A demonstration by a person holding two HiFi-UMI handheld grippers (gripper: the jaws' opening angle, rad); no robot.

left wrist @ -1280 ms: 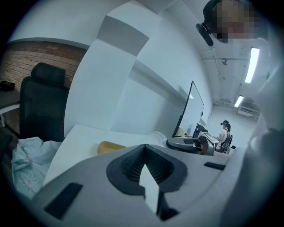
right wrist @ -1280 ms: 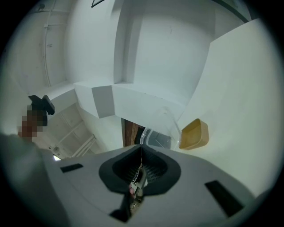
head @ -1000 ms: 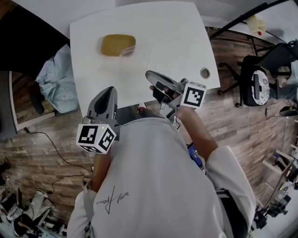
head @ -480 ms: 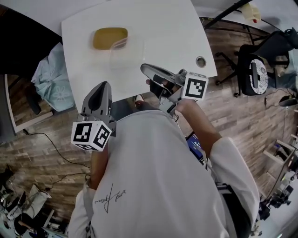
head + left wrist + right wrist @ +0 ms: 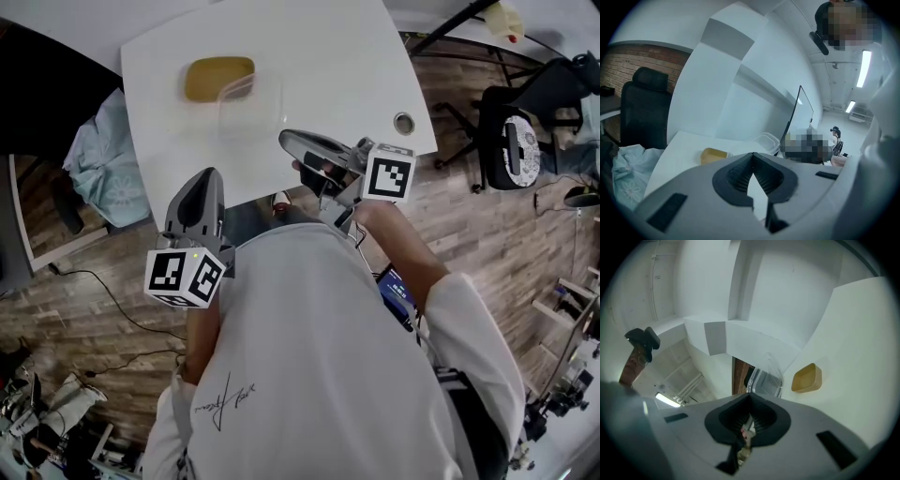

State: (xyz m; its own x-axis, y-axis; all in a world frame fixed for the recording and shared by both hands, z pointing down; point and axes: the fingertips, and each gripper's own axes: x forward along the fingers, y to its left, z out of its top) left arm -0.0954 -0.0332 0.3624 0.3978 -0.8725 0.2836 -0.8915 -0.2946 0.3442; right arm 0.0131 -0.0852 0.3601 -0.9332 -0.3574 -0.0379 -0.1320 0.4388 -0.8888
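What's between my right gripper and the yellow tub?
A clear plastic container lies between the right gripper and the yellow tub, as the head view shows.

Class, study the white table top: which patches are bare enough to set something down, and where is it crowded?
Bare: the broad right half of the white table, between the clear plastic container and the round cable hole; also the near-left strip in front of the yellow plastic tub. Crowded: the far-left corner, where tub and container sit side by side.

Both arms are bent close to the chest. The left tongs (image 5: 208,176) point forward, jaws together and empty. The right tongs (image 5: 287,139) angle leftward, likewise closed.
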